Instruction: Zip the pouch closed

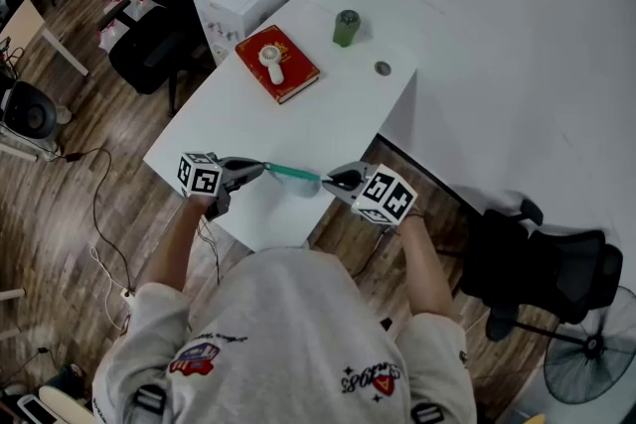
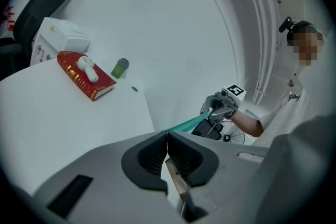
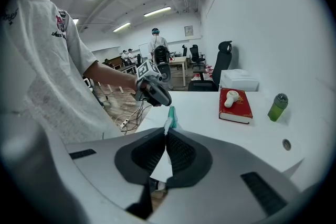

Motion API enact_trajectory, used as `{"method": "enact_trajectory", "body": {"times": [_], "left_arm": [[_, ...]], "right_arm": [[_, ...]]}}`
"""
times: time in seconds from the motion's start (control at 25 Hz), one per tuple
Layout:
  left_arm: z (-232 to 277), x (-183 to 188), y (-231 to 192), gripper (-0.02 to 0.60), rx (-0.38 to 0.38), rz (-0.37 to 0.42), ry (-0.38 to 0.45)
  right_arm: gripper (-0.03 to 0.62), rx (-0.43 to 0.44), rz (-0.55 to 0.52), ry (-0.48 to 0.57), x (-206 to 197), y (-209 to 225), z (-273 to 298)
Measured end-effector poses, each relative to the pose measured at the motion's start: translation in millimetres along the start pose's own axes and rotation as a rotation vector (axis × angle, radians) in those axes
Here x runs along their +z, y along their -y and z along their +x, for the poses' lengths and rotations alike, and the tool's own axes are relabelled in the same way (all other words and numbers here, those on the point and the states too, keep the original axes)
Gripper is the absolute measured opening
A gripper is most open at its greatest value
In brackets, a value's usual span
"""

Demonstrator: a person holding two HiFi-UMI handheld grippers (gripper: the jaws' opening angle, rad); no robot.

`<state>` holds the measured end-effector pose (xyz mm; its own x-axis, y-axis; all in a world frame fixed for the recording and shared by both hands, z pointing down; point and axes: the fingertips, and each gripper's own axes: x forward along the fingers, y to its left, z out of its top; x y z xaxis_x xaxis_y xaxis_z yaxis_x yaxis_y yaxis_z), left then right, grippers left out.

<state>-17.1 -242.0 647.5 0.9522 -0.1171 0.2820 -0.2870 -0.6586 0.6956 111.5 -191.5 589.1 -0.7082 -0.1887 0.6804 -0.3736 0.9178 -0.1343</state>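
While the left gripper (image 1: 262, 170) and right gripper (image 1: 327, 180) clamp one pouch (image 1: 293, 173), one book (image 1: 276, 63) lies beyond

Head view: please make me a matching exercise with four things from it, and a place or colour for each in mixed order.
Things:
1 book
2 bottle
3 pouch
4 box

Descriptions:
A held between left gripper and right gripper
B white, beside the table
C red, lying flat on the table
D green, upright on the table

Pairs: 1-C; 2-D; 3-A; 4-B
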Motion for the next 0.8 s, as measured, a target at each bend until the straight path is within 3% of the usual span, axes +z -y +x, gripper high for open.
{"method": "enact_trajectory", "body": {"times": [0.2,0.8], "left_arm": [[-9,-2,-10,0.006,0.026,-0.013,0.015],[-8,12,-21,0.008,0.147,0.048,0.094]], "right_arm": [[0.012,0.004,0.004,0.003,1,0,2],[0.017,-0.002,0.065,0.125,26,5,7]]}}
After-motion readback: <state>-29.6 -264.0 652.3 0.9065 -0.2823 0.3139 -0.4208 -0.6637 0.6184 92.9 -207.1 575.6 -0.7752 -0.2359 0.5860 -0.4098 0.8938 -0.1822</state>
